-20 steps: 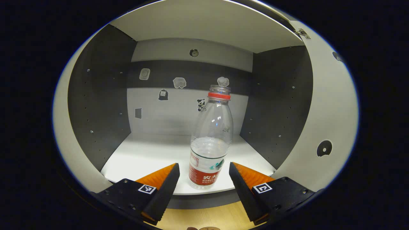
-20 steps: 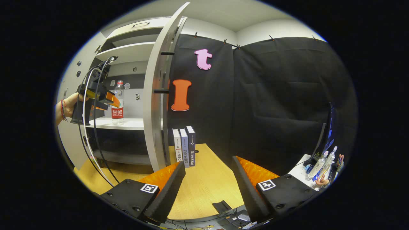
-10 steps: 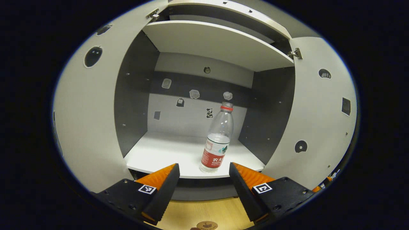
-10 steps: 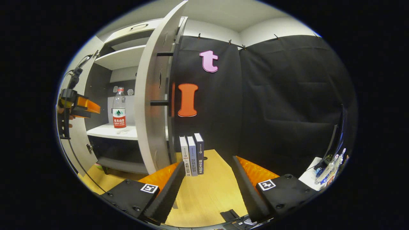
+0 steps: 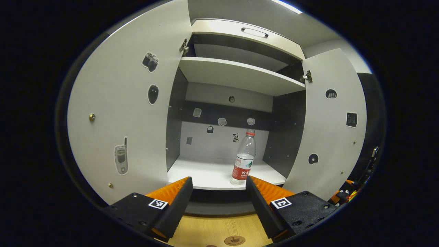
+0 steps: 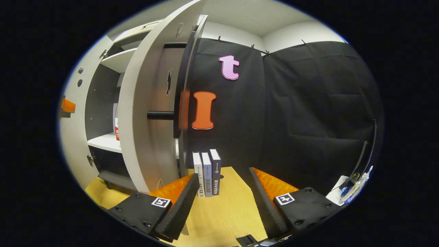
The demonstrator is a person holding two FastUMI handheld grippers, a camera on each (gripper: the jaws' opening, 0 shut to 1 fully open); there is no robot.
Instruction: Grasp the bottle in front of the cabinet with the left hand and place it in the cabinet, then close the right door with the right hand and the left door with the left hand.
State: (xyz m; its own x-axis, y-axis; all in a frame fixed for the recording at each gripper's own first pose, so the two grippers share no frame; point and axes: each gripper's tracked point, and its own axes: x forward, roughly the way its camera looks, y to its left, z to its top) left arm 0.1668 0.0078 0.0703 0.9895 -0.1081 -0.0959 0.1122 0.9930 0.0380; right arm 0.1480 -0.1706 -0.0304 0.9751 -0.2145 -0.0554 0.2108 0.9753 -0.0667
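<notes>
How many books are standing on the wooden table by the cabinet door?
3. The books stand upright side by side, next to the open right door, against the black cloth wall. Others may be hidden behind the door.

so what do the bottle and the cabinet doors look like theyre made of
The bottle looks like thin clear plastic: you see the cabinet's back through it, and it carries a glossy printed label. The left door and right door look like matte white laminated board, probably particleboard or MDF, with flat even faces, metal hinges and screw heads. The core isn't visible.
</notes>
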